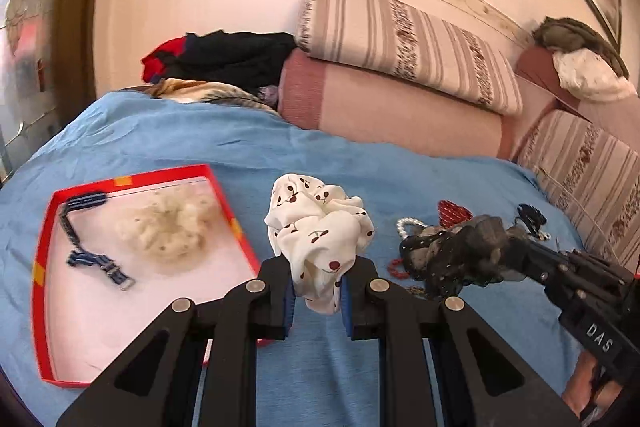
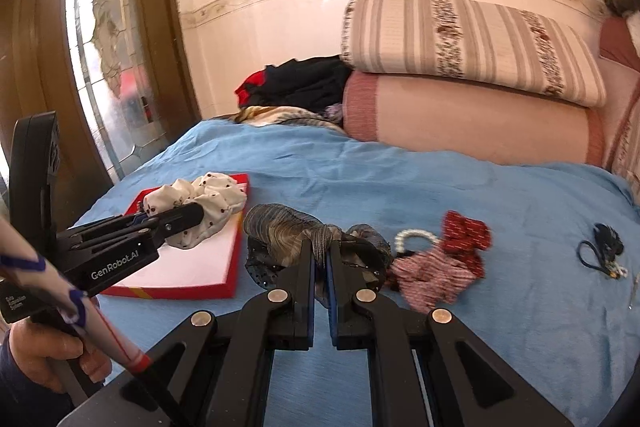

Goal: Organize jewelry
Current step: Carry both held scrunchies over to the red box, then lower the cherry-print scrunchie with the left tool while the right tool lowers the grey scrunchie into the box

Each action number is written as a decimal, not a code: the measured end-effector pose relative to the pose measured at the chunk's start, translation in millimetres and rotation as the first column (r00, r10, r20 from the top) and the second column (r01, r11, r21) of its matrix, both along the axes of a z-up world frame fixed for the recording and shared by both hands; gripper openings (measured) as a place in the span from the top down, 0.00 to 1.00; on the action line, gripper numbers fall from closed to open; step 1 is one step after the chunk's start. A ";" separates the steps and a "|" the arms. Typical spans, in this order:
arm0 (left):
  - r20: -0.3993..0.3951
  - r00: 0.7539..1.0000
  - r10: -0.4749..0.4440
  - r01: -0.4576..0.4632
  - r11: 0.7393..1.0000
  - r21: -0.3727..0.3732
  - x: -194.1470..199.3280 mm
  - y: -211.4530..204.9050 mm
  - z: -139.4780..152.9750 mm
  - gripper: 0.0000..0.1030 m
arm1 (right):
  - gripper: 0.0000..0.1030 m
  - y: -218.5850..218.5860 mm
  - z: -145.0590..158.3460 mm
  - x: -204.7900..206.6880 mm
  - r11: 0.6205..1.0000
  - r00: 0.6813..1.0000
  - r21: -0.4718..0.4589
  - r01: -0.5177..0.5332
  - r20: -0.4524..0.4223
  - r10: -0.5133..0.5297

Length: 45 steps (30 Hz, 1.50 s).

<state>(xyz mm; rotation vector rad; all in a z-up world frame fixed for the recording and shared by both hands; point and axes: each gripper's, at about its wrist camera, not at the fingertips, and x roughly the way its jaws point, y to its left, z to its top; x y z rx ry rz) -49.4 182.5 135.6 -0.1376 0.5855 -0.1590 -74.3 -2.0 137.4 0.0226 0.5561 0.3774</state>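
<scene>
White cherry-print scrunchie [image 1: 320, 231] is clamped between the jaws of the left gripper [image 1: 317, 297], raised just right of the red tray [image 1: 44, 227] on the blue bedspread [image 1: 240, 147]. Inside the tray lie a cream scrunchie [image 1: 168, 227] and a blue striped strap [image 1: 92, 259].

From the right wrist, the right gripper [image 2: 320, 279] pinches a dark gauzy scrunchie [image 2: 288, 231]. Just right of it lie a pearl bracelet [image 2: 416, 237], a red bow [image 2: 466, 231] and a red patterned scrunchie [image 2: 432, 275].

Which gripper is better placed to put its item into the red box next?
Left. The left gripper already holds the white scrunchie right beside the red box. The right gripper grips the dark scrunchie farther from it.
</scene>
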 end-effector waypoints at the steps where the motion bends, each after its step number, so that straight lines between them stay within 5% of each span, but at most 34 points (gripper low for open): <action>1: 0.006 1.000 0.019 -0.019 1.000 0.004 -1.1 8.0 1.2 0.84 | 0.95 9.2 1.2 1.4 1.000 1.000 -0.009 -0.014 0.001 0.014; 12: 0.011 0.988 0.156 -0.155 0.987 -0.044 -9.0 74.9 8.5 0.84 | 0.95 77.5 5.5 7.3 0.992 0.992 -0.029 -0.123 -0.014 0.123; 24: -0.031 0.948 0.318 -0.320 0.945 -0.065 -18.6 146.4 2.5 0.83 | 0.95 120.0 8.9 14.8 0.980 0.980 -0.010 -0.197 -0.030 0.196; 45: -0.182 0.903 0.389 -0.395 0.919 0.005 0.5 158.1 -31.0 0.83 | 0.95 158.7 -35.8 42.2 0.971 0.961 -0.034 -0.237 -0.152 0.230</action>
